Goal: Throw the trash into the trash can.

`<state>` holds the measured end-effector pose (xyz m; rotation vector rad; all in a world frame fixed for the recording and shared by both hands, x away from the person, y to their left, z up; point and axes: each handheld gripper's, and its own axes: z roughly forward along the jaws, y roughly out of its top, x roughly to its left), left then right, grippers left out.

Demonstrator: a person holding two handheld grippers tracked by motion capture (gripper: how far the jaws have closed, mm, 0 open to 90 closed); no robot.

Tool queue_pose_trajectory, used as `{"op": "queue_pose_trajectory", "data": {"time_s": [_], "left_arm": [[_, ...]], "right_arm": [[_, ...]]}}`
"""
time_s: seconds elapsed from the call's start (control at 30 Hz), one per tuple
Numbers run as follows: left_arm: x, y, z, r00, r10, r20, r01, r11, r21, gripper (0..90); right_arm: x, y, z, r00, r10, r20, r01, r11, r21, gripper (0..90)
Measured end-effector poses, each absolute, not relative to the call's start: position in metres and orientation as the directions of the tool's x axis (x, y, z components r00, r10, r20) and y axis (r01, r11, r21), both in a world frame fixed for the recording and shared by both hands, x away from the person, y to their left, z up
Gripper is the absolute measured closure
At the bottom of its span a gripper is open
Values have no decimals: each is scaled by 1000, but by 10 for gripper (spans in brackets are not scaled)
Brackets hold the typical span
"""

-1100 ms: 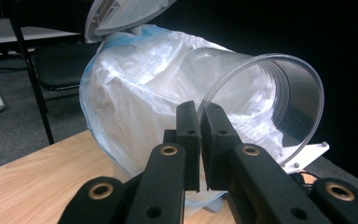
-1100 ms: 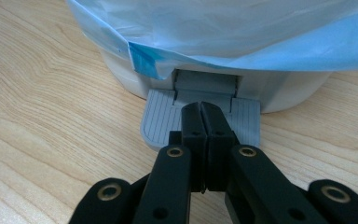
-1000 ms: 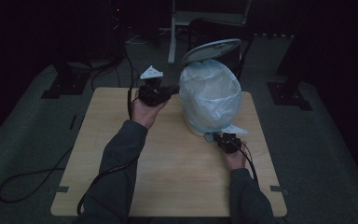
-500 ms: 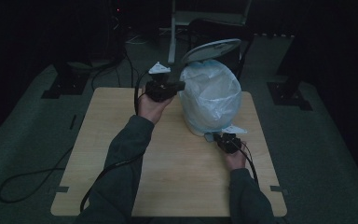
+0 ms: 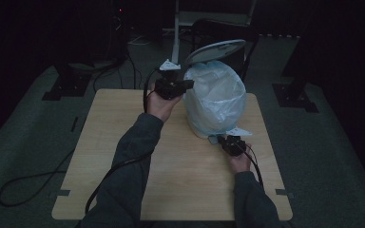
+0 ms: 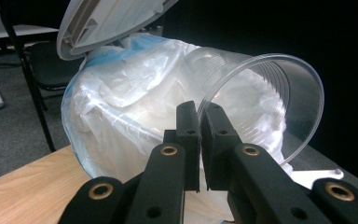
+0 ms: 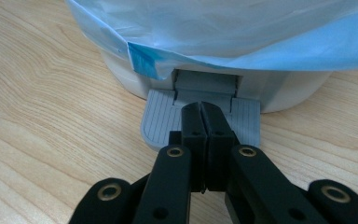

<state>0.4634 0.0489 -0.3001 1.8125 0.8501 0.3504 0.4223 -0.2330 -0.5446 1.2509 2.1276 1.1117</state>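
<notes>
One table (image 5: 123, 142) carries a bin (image 5: 216, 102) lined with a bag (image 6: 121, 121), its lid (image 5: 215, 51) raised, seen whole from the high view. Left gripper (image 5: 171, 86) beside the bin's top: its own view shows the jaws pinched on the rim of a clear cup (image 6: 265, 107), tipped sideways toward the bag. Right gripper (image 7: 201, 112), jaws closed on nothing, presses the grey pedal (image 7: 161, 121) at the bin's base.
</notes>
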Motion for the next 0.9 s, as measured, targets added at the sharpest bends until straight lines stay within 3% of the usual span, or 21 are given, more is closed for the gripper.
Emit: {"op": "queue_pose_trajectory", "data": {"time_s": [0.9], "left_arm": [[476,28,-297,688,708,-158,410,-200,890,870]], "right_arm": [[422,-233,-545,-501,865,33,520,270,810,892]]}}
